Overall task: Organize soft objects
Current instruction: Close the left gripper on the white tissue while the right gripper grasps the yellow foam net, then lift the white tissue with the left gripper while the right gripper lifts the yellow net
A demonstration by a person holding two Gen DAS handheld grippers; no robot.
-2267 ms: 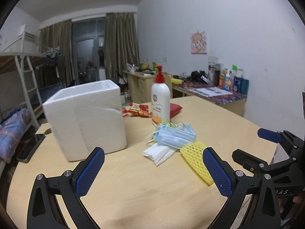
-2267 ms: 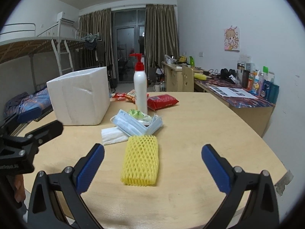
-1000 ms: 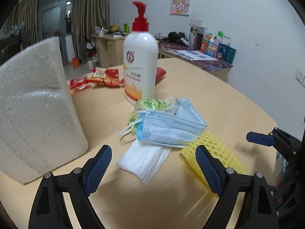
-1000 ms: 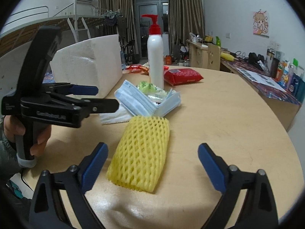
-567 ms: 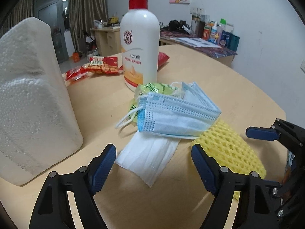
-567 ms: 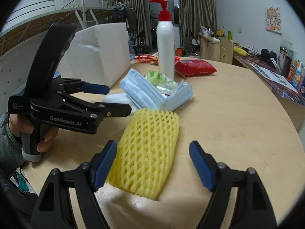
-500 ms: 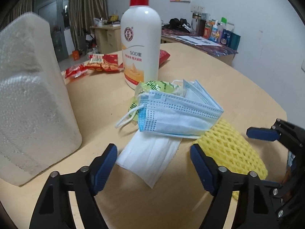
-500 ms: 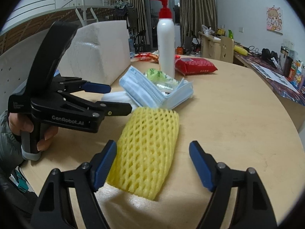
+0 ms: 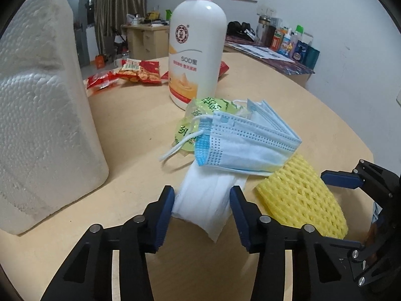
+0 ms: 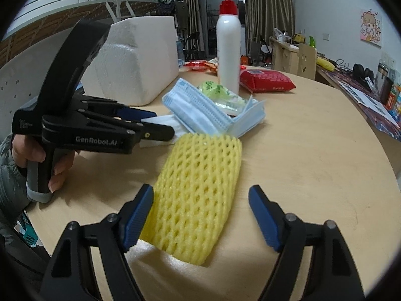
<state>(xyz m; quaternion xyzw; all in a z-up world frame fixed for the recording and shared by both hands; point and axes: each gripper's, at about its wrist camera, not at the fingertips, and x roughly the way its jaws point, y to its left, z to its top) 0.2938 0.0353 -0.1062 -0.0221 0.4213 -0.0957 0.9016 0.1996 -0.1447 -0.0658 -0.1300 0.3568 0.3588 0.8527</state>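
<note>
A folded white tissue [image 9: 205, 203] lies on the wooden table, partly under a stack of blue face masks [image 9: 248, 145]. My left gripper [image 9: 201, 209] has its two fingers on either side of the tissue's near end, closing in on it. It also shows in the right wrist view [image 10: 155, 125]. A yellow foam net sleeve [image 10: 198, 190] lies in front of my right gripper [image 10: 200, 215], which is open around its near end. The sleeve also shows in the left wrist view [image 9: 300, 198]. A green wrapper [image 9: 200, 110] lies under the masks.
A white foam box [image 9: 42, 115] stands at the left. A white pump bottle with a red cap [image 9: 196, 47] stands behind the masks. Red snack packets [image 9: 130, 74] lie further back, and one red packet [image 10: 265, 80] lies by the bottle. The table's edge [image 10: 391, 165] curves at the right.
My left gripper has moved forward to the tissue and its fingers have narrowed around it. My right gripper has edged closer to the yellow sleeve and narrowed slightly.
</note>
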